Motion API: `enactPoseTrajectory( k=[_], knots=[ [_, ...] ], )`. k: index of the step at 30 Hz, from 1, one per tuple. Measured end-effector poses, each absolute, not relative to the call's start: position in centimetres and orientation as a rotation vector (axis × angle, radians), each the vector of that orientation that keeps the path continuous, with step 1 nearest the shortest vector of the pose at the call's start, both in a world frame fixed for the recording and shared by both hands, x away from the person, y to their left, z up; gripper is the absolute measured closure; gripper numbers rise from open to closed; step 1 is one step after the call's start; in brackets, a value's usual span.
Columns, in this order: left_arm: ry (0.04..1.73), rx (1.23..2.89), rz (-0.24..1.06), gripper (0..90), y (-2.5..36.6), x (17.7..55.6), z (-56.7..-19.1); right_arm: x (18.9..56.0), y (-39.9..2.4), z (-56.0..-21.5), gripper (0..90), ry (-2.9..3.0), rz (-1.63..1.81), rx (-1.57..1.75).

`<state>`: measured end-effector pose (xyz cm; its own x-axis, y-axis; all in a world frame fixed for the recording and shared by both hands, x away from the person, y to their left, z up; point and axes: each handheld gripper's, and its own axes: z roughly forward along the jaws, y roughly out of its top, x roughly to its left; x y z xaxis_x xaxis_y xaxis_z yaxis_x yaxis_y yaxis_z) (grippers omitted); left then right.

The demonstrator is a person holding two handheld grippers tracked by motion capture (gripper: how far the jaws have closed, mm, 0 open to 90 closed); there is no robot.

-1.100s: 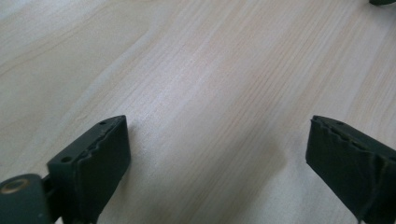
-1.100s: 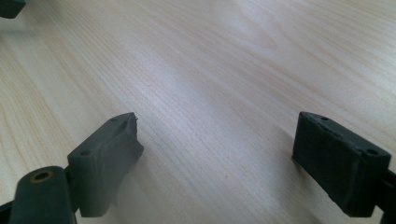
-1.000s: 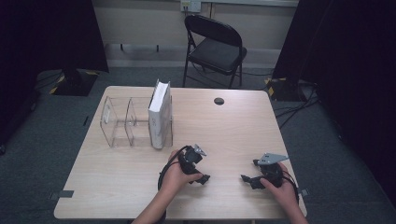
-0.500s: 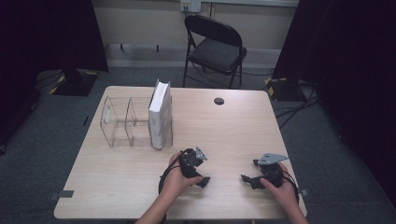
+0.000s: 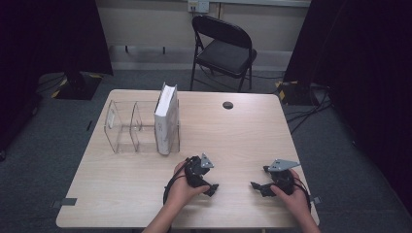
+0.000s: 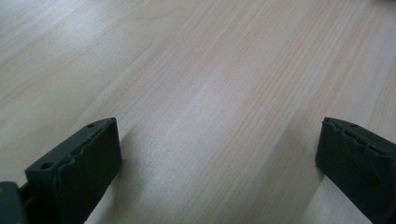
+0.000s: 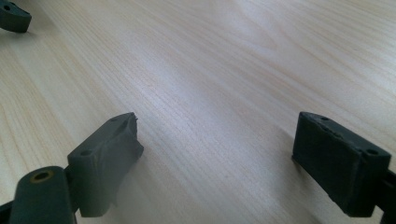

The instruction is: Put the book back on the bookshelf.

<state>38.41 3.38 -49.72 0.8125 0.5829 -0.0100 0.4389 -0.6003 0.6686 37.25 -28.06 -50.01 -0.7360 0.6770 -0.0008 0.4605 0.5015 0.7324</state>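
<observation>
Both grippers rest low over the near part of the wooden table [image 5: 243, 131]. My left gripper [image 5: 210, 186] sits right of the table's middle in the high view, a hand around it. In the left gripper view, the left gripper [image 6: 217, 140] is open wide over bare wood; its jaws have just been opening, with nothing between them. My right gripper [image 5: 258, 187] lies near the front right corner. In the right gripper view, the right gripper [image 7: 217, 135] is also open and empty, pointing toward a jaw tip of the left gripper [image 7: 14, 16].
A clear plastic organiser [image 5: 121, 128] stands at the table's left, with a white book [image 5: 166, 119] upright in its rightmost slot. A small black round cap [image 5: 228, 105] sits near the far edge. A folding chair [image 5: 223, 48] stands beyond the table.
The left gripper has drifted slightly toward the near edge of the table. The right gripper has not moved.
</observation>
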Motion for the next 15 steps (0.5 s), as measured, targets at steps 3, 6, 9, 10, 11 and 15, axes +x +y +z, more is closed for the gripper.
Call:
enactPoseTrajectory(
  k=[3,6,9,10,11,15],
  knots=[
    [0.749,2.281,0.284,0.0,3.52,38.21,-49.92,37.26,-28.07,-50.02,13.1,2.46,1.072,0.957],
    [0.74,2.264,0.29,0.0,3.7,38.08,-50.08,37.26,-28.07,-50.03,13.1,2.461,1.075,0.956],
    [0.737,2.255,0.294,0.0,3.77,38.03,-50.14,37.26,-28.07,-50.02,13.1,2.46,1.071,0.957],
    [0.737,2.255,0.294,0.0,3.77,38.03,-50.14,37.26,-28.07,-50.02,13.1,2.46,1.072,0.957],
    [0.737,2.255,0.294,0.0,3.77,38.03,-50.14,37.26,-28.07,-50.02,13.1,2.46,1.072,0.957],
    [0.738,2.254,0.295,0.0,3.76,38.03,-50.15,37.25,-28.06,-50.01,13.1,2.461,1.072,0.959]
  ],
)
